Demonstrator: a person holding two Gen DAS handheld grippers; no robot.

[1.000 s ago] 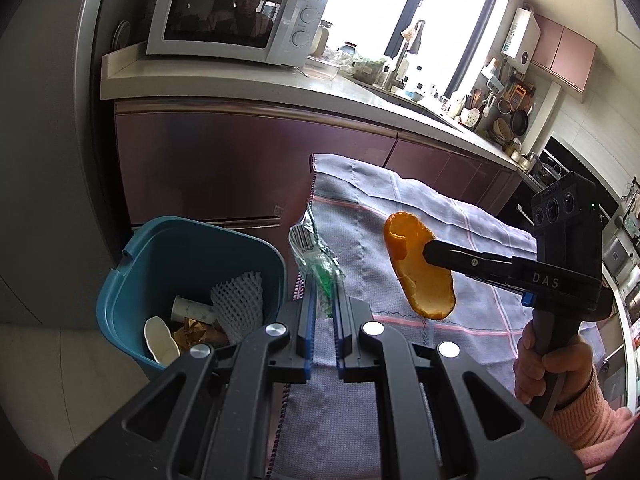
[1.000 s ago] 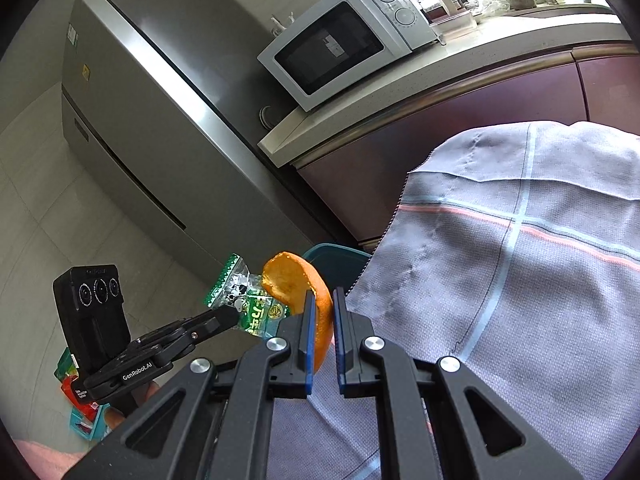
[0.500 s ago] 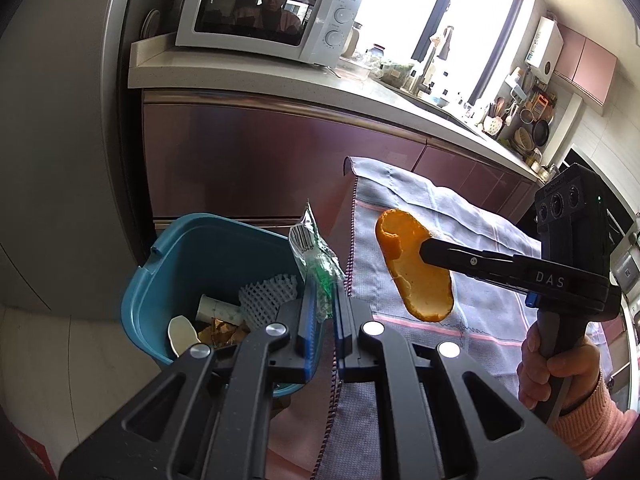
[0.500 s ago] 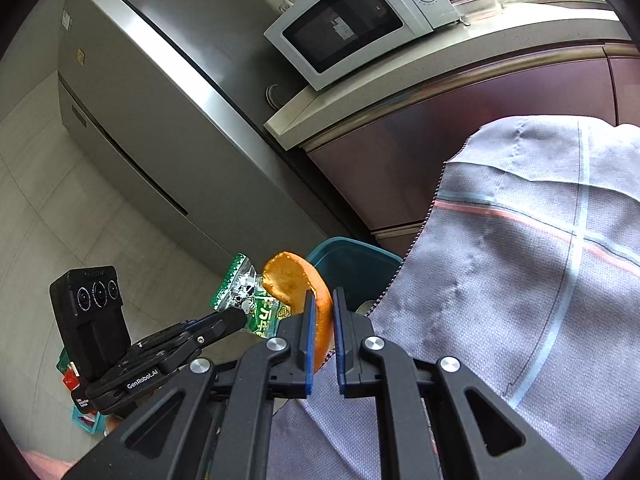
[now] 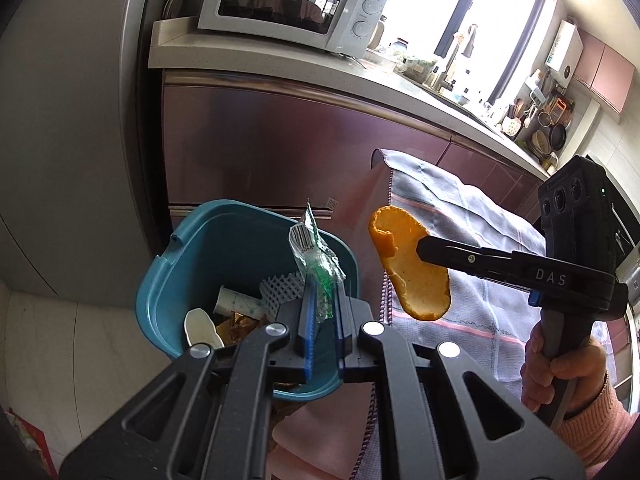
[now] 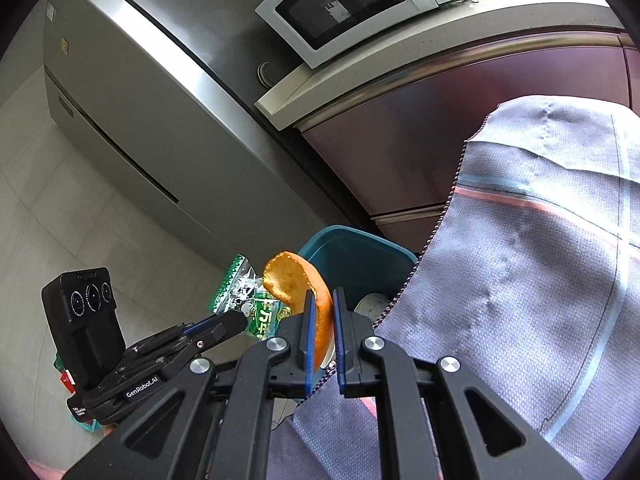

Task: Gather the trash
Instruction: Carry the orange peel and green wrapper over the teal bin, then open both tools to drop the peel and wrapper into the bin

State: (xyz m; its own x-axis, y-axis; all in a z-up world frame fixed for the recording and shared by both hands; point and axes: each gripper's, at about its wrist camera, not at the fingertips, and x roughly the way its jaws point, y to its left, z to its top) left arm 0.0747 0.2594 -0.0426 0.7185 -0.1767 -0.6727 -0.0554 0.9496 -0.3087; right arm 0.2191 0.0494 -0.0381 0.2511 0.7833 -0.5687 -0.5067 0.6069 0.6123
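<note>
Kitchen clean-up, mid-carry: the left gripper [image 5: 322, 308] is pinched shut on a crinkled green-and-clear wrapper [image 5: 314, 256], which stands up from between the blue pads directly over the teal bin [image 5: 192, 264]. To its right, the right gripper [image 6: 320, 316] is clamped on a curved strip of orange peel [image 5: 408, 272], held on edge with its long axis running up and down. The peel hangs beside the bin's right rim, over the edge of a grey checked cloth [image 5: 480, 216] draped on the table, not yet above the opening. The left gripper is the nearer to the bin: a release would likely let the wrapper fall straight in, while the peel seems to need a short shift leftward first. Inside the bin lie a white foam net, a paper cup and a pale scrap; its near wall and floor are hidden behind the gripper's body, and the bin is mostly blocked by peel and cloth in the right wrist view.
</note>
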